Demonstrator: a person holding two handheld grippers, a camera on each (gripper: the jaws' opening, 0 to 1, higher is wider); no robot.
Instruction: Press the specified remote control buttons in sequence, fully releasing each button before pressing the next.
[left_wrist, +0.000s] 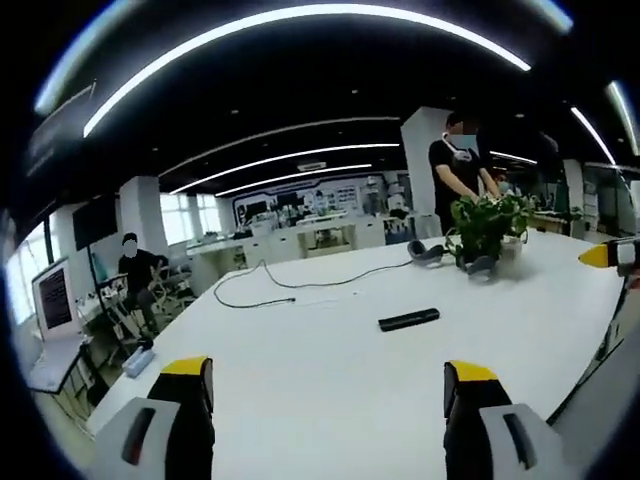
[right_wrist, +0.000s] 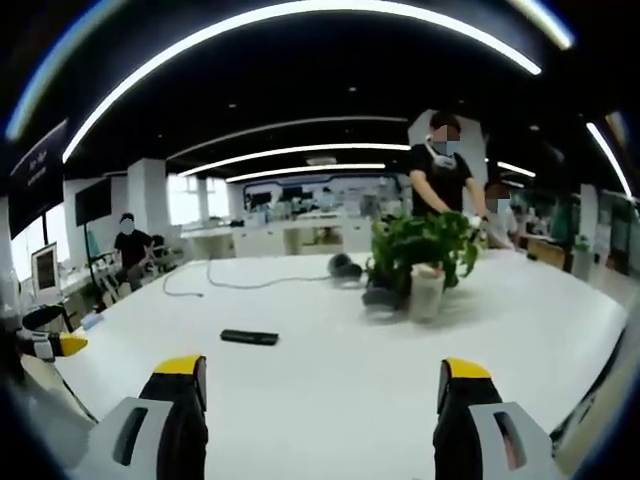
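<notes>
I am holding both grippers above the white tabletop (left_wrist: 330, 380), each with its fingers spread wide and gripping nothing. The left gripper (left_wrist: 330, 385) is pointing toward the black remote control (left_wrist: 408, 320), which is lying flat ahead of it, well apart from the fingers. The right gripper (right_wrist: 322, 385) is seeing it ahead to the left, with a potted plant (right_wrist: 420, 255) standing farther back.

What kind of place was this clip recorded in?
Most likely an open-plan office or lab. A long white table carries a black remote control, a cable and a potted plant; desks with a monitor and strip ceiling lights lie beyond.
</notes>
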